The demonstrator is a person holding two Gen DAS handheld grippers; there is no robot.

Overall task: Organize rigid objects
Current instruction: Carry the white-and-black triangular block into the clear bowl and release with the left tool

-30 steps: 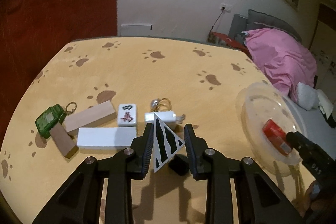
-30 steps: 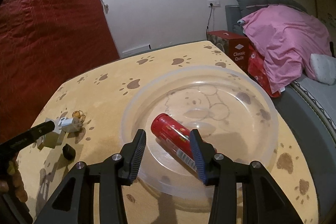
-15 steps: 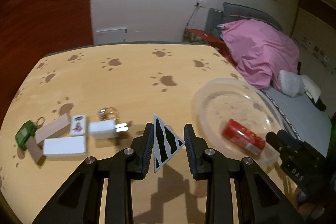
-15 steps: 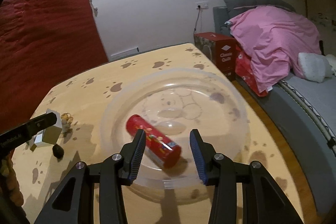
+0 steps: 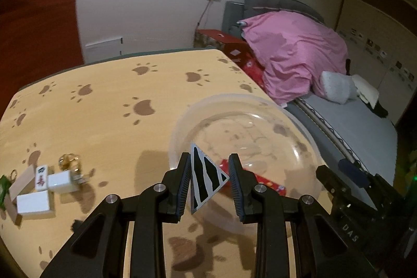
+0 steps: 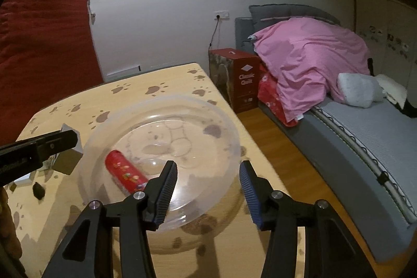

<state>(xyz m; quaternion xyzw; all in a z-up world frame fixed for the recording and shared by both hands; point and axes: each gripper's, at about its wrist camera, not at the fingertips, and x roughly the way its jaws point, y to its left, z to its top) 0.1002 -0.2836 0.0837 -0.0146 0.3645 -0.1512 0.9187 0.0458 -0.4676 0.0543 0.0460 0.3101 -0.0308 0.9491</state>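
L gripper [image 5: 208, 181] pinching striped triangle [image 5: 204, 180] over clear bowl [image 5: 307, 137].

Your left wrist view looks down close along its fingers, right wrist view likewise, both sharing the clear bowl [image 5: 179, 127] [image 6: 229, 121], table [image 5: 104, 100] [image 6: 161, 74], bed [image 5: 365, 119] [image 6: 365, 137].

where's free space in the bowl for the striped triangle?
Clear bowl: bare floor on the far and right side, away from the red tube at its near-left. Left gripper holds the striped triangle at the near rim. Crowded: blocks and charger on the table's left.
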